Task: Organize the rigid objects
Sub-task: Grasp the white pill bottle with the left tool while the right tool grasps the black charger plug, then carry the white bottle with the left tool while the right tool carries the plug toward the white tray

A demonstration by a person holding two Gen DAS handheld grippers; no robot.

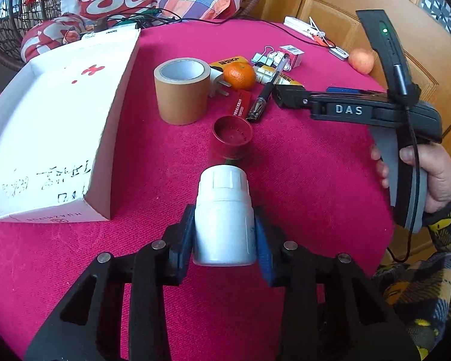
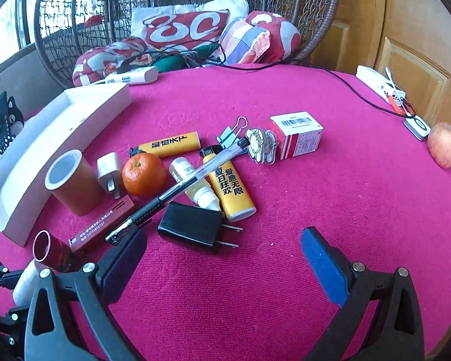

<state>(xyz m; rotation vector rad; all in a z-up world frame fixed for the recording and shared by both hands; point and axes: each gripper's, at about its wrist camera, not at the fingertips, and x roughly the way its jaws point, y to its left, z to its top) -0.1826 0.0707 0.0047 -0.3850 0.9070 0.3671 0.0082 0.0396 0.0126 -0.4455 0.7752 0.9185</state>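
Observation:
My left gripper [image 1: 224,234] is shut on a white plastic bottle [image 1: 224,219], held just above the pink tablecloth. A white open box [image 1: 54,120] lies to its left; it shows in the right wrist view [image 2: 57,132] too. My right gripper [image 2: 222,258] is open and empty, just above the cloth in front of a black plug adapter [image 2: 192,225]. Beyond it lie a black pen [image 2: 177,189], two yellow lighters [image 2: 231,189], a small dropper bottle [image 2: 195,185], an orange [image 2: 144,174], a tape roll [image 2: 72,180] and a red flashlight [image 2: 48,252].
A small red-and-white carton [image 2: 297,135], binder clip [image 2: 230,135], white plug [image 2: 109,174] and red bar [image 2: 102,225] lie in the pile. An apple [image 2: 445,144] and a power strip [image 2: 378,84] sit at the right edge. A wicker chair with cushions [image 2: 189,30] stands behind the table.

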